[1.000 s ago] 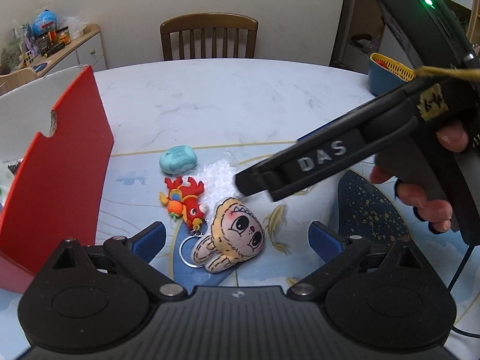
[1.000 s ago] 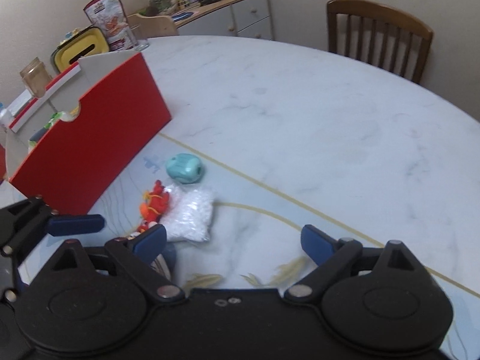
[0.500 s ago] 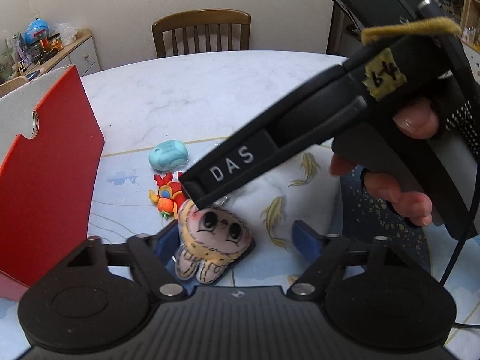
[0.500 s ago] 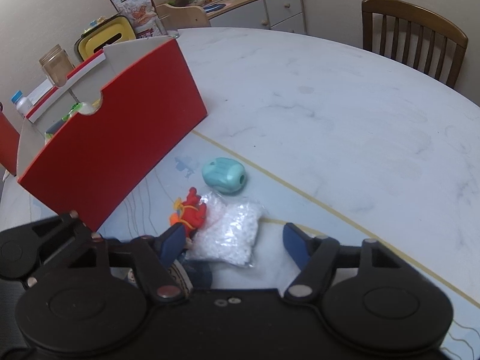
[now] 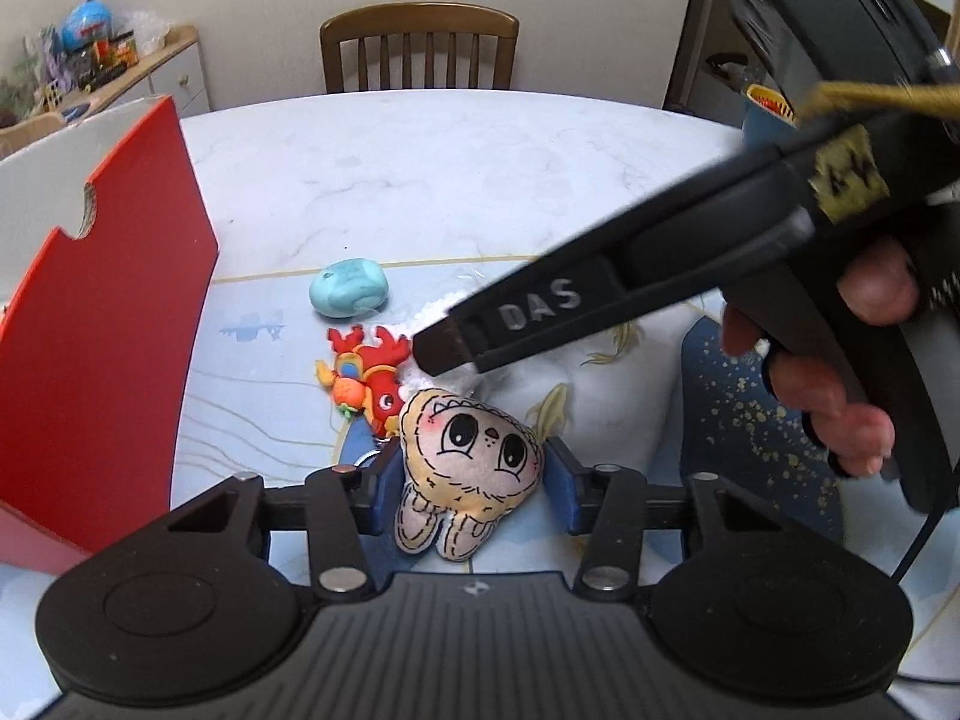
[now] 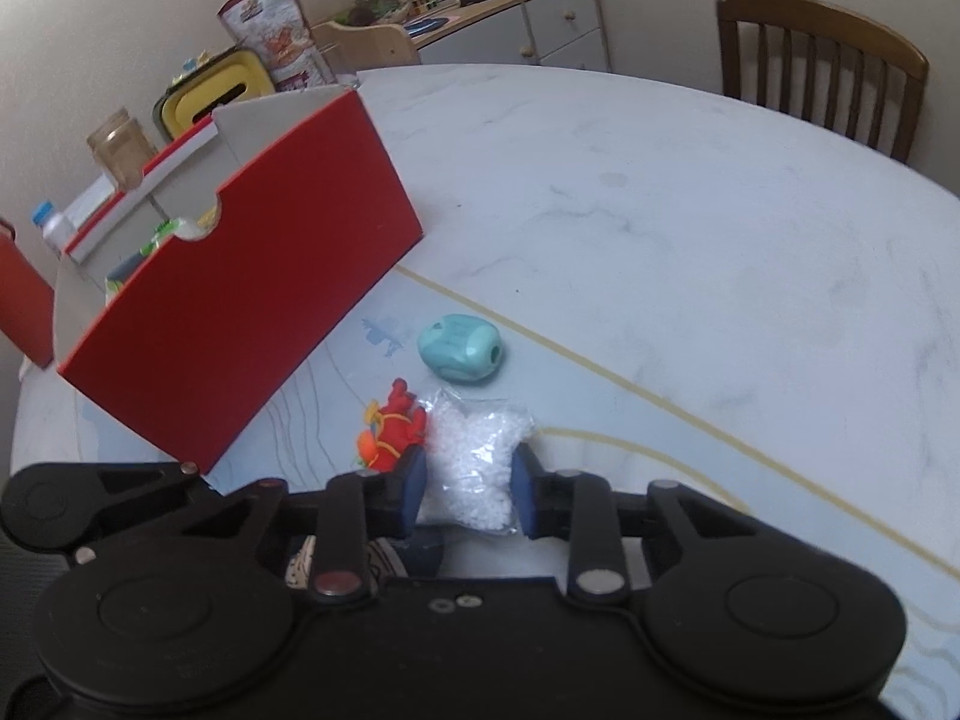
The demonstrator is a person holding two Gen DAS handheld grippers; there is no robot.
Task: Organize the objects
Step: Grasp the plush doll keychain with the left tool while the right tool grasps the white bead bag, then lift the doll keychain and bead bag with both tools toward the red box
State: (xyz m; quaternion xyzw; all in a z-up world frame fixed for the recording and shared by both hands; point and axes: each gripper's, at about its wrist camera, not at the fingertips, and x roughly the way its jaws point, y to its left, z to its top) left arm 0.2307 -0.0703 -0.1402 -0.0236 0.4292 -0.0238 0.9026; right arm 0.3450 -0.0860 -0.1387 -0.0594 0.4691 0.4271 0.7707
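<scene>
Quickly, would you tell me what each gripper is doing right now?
Left gripper: closed on the plush doll.
Right gripper: closed on the bag of white beads.

left wrist cam sits low and close behind the left gripper [image 5: 471,489], facing across the round white marble-look table [image 5: 456,180] toward the brown wooden slat-back chair [image 5: 419,48] at the far edge; tall red cardboard box [image 5: 102,348] fills its left. right wrist cam rides higher behind the right gripper [image 6: 468,495], angled down and left, box [image 6: 240,312] at left, chair [image 6: 819,69] far right. shared: small teal rounded plastic case [image 5: 349,295] [image 6: 462,348], red plush dragon toy [image 5: 366,381] [image 6: 396,432], box, chair, table.
</scene>
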